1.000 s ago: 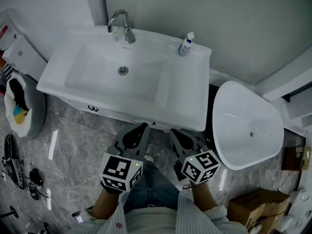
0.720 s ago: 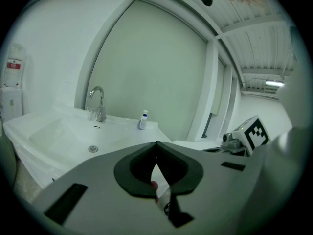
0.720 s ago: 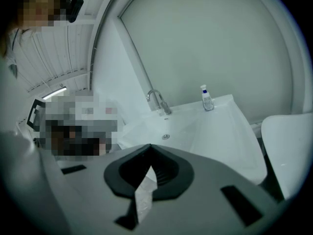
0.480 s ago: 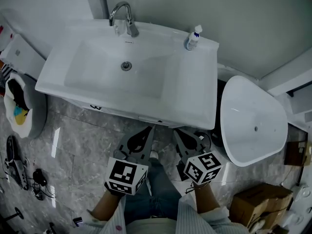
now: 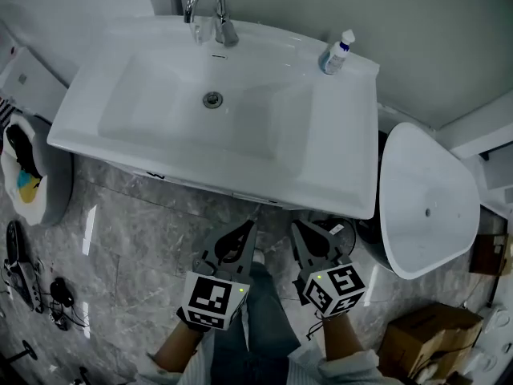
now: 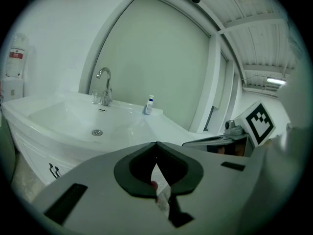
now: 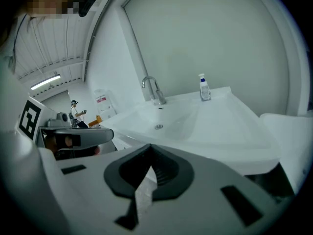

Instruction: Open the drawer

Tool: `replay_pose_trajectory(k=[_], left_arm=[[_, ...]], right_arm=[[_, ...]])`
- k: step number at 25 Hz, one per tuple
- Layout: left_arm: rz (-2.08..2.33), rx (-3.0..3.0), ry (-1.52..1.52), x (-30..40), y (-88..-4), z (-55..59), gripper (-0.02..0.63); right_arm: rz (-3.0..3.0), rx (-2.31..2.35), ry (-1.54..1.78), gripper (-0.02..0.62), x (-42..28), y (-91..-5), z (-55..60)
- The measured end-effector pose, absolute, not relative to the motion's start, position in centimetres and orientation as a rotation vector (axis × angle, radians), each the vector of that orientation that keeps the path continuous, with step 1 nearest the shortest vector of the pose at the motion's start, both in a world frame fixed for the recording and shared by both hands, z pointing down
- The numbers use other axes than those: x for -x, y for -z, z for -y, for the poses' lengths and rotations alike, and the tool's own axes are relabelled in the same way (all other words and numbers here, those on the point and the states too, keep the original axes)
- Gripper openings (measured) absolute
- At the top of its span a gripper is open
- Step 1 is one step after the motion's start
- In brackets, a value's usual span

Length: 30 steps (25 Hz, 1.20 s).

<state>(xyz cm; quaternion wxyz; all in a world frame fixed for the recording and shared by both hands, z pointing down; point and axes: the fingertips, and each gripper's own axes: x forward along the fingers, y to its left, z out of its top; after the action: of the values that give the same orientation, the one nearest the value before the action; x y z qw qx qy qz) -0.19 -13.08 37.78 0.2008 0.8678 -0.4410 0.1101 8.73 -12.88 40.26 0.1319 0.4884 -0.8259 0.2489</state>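
The white vanity cabinet (image 5: 200, 188) stands under the washbasin (image 5: 337, 159). Its drawer front is shut, with a dark handle (image 5: 155, 175) at the left, also in the left gripper view (image 6: 54, 170). My left gripper (image 5: 251, 225) (image 6: 156, 143) is shut and empty, held in front of the cabinet and clear of it. Just to its right, my right gripper (image 5: 294, 224) (image 7: 149, 146) is also shut on nothing. Both point toward the cabinet front near its middle. Most of the drawer front is hidden under the basin's rim in the head view.
A chrome tap (image 5: 210, 6) and a small bottle (image 5: 337, 53) stand on the basin's back edge. A white oval fixture (image 5: 425, 199) sits close at the right, with a cardboard box (image 5: 425, 335) below it. A bag (image 5: 24, 167) and cables lie on the grey marble floor at left.
Both grippers have sunk lower in front of the vanity and stayed shut. The basin now looks larger and sits higher in the head view.
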Motion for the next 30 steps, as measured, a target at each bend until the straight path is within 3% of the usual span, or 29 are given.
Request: replay_pose_trajectory(k=[15,30], left_arm=[[1.193,-2.405,-0.274,-1.9,-48.7,13.5,0.017],[1.029,-2.485,-0.44,-4.5,-58.7,15.3,0.018]], right_arm=[[2.281,-1.484,-0.57,0.011,-10.1,-52.1,13.8],[2.23,-1.457,-0.592,0.012,-11.5,-61.6,15.3]])
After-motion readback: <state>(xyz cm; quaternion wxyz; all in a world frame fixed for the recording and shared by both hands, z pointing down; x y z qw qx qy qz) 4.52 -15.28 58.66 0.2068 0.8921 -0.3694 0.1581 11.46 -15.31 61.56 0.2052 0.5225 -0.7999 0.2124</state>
